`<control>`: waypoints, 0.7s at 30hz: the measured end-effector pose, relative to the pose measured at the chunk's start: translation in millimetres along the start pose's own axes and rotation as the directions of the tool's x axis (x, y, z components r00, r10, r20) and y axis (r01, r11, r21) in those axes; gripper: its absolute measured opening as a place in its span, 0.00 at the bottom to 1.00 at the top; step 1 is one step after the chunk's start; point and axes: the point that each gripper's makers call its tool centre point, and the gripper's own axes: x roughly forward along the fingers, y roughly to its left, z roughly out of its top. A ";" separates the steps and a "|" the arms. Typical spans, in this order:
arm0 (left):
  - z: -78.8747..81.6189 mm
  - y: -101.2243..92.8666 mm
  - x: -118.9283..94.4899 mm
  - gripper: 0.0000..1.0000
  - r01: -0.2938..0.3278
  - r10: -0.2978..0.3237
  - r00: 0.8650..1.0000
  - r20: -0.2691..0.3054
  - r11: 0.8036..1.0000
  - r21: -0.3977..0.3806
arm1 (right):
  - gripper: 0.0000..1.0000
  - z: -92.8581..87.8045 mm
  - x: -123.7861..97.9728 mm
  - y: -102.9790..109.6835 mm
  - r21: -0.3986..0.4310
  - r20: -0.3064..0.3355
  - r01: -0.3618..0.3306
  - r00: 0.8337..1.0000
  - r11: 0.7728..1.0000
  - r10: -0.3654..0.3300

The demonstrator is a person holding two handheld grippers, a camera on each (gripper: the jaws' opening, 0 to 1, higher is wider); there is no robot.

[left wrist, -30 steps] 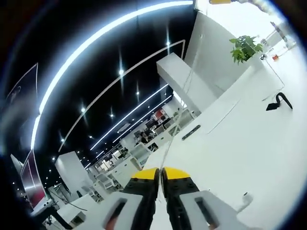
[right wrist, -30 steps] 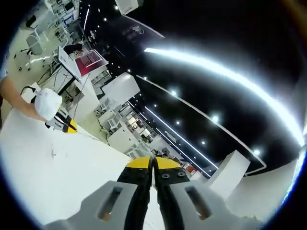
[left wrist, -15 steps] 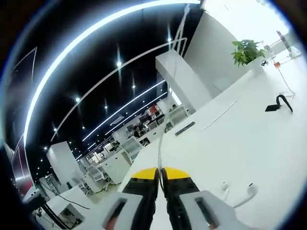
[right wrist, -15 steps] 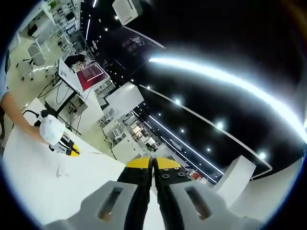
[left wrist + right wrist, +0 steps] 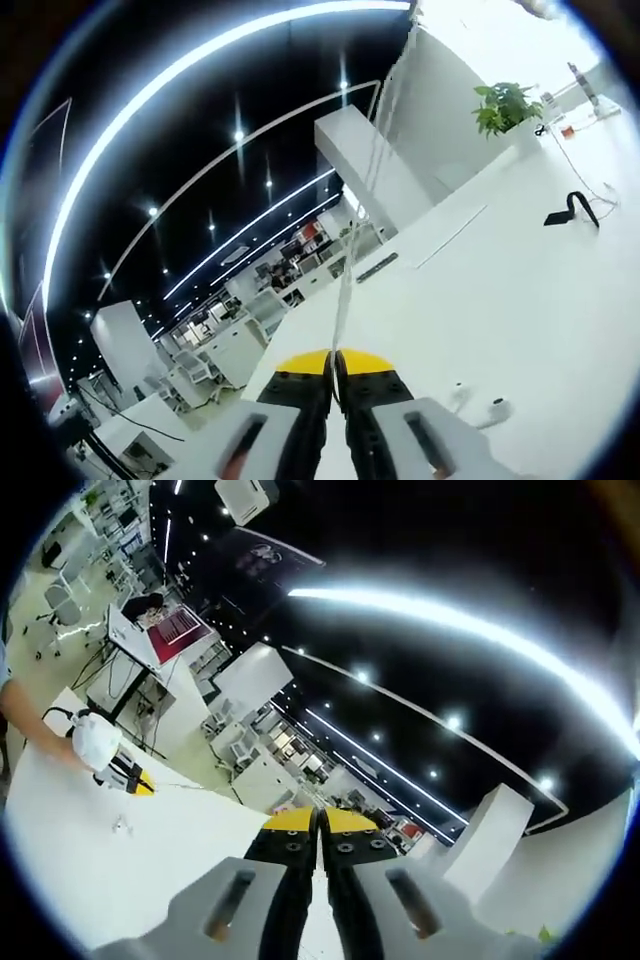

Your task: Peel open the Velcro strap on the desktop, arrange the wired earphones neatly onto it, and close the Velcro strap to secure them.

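Left gripper view first: my left gripper [image 5: 335, 362] has its yellow-tipped jaws pressed together, and a thin white earphone cable [image 5: 352, 255] runs out from between them, rising taut toward the top of the view, so I read that as clenched on the cable. Just to the right of the jaws, two white earbuds [image 5: 492, 408] lie on the white desktop [image 5: 500, 300], one beside the other, close to my gripper body. Farther off on the desktop, well apart from the earbuds, I can see the black Velcro strap [image 5: 572, 209], a small curved loop standing up from the surface with one end flat on it. Beyond that sits a green potted plant [image 5: 500, 105] near the far edge, and a long dark bar [image 5: 376, 267] lies flat on the desktop closer to the middle. Over to the right gripper view: my right gripper [image 5: 320, 825] also has its yellow tips closed tight together; the cable is too fine for me to make out there, so I cannot tell whether anything is pinched. At the left of this view a gloved hand [image 5: 92, 738] holds the other gripper, yellow tips pointing across the desktop, with a faint white line leading from it. A small pale speck lies on the desktop below that hand, too small for me to identify.
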 end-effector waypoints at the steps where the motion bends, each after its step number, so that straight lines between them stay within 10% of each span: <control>1: -0.8 -0.1 0.0 0.06 0.000 0.000 1.000 -0.003 1.000 0.002 | 0.04 -1.3 -0.5 -0.9 -0.001 -0.005 0.004 1.000 1.000 -0.004; 7: -4.5 -3.0 -1.4 0.06 0.019 -0.018 1.000 -0.013 0.998 0.058 | 0.03 -7.3 -5.7 2.7 0.018 -0.059 0.015 0.998 1.000 -0.014; 10: -6.7 -5.1 -2.0 0.06 0.041 -0.040 0.999 -0.018 0.997 0.063 | 0.03 -32.5 -3.3 -40.2 0.039 -0.084 0.029 0.996 0.999 -0.025; 21: 6.7 -14.1 -10.5 0.06 0.091 -0.093 0.996 0.015 0.992 0.086 | 0.03 -42.4 -15.5 -74.2 0.019 -0.118 0.116 0.987 0.993 -0.113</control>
